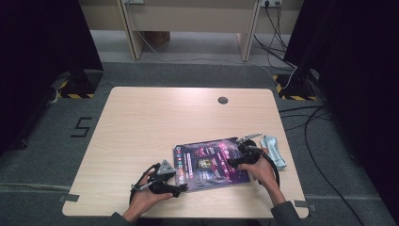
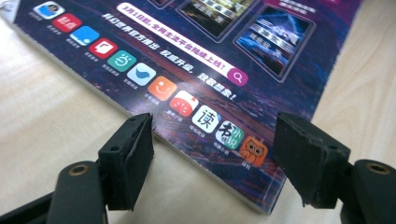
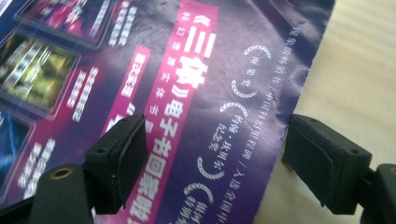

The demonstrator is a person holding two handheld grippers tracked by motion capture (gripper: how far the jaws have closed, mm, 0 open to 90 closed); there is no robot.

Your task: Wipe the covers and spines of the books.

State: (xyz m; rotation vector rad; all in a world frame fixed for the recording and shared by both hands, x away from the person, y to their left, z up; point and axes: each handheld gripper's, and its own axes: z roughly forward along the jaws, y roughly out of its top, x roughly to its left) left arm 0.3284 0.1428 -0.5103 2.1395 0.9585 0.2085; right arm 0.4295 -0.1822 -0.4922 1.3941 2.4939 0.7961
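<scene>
On a pale wood table (image 1: 141, 122), our left gripper (image 2: 212, 154) and right gripper (image 3: 205, 158) gape unclenched over a purple magazine (image 1: 209, 162); we should straddle an edge squarely before squeezing.

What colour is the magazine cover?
Dark purple with magenta bands, best in the right gripper view: magazine cover.

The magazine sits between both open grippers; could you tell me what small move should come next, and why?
Probably close the left gripper on the magazine edge. Its jaws stand open astride that edge without pressing it, and the right gripper is open over the opposite edge, so nothing holds the magazine yet.
</scene>
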